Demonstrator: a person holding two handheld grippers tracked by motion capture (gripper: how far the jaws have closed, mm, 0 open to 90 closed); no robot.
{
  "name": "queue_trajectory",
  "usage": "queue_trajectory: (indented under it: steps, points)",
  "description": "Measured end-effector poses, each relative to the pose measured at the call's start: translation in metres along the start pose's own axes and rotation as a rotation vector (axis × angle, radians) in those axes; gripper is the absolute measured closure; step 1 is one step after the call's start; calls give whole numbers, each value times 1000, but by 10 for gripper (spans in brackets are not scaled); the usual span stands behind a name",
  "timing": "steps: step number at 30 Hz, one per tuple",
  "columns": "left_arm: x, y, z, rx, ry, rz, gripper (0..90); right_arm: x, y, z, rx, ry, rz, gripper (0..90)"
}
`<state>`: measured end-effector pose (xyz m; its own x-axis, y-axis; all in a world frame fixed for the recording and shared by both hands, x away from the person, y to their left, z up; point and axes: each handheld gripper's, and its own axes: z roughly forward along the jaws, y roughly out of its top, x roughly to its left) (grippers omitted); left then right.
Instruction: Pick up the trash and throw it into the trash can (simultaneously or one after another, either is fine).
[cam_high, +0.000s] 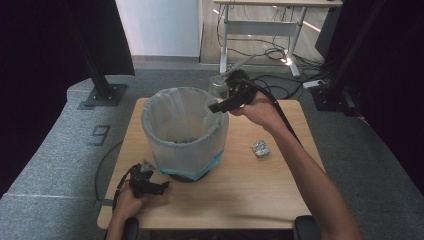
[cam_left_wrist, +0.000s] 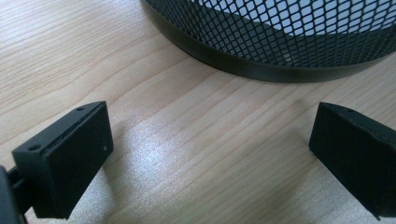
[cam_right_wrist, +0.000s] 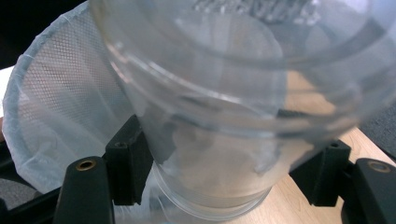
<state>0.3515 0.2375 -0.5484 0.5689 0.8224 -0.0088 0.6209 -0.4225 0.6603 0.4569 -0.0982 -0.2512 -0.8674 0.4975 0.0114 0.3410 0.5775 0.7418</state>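
Note:
A black mesh wastebasket (cam_high: 186, 145) lined with a white bag stands left of centre on the wooden table (cam_high: 250, 190). My right gripper (cam_high: 222, 94) hovers at the basket's far right rim, shut on a clear plastic cup (cam_high: 218, 85). In the right gripper view the cup (cam_right_wrist: 219, 93) sits between the two black pads (cam_right_wrist: 128, 163), tilted over the bag's edge (cam_right_wrist: 60, 107). My left gripper (cam_high: 159, 181) rests on the table at the basket's near left foot. Its jaws (cam_left_wrist: 210, 149) stand wide apart with bare wood between them, facing the mesh base (cam_left_wrist: 280, 42).
A crumpled ball of foil (cam_high: 260, 148) lies on the table to the right of the basket. Something grey lies inside the basket, at its bottom (cam_high: 185, 137). Black stands (cam_high: 105, 92) and cables (cam_high: 280, 85) sit on the floor beyond the table.

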Motion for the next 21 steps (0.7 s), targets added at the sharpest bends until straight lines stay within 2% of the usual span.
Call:
queue_trajectory:
  steps: [9, 21]
  points:
    - [0, 0, 0, -1, -3, 3, 0, 10, 12, 14, -6, 25, -28, 299]
    - [0, 0, 0, 0, -6, 7, 0, 25, 20, 42, 28, 62, -52, 298]
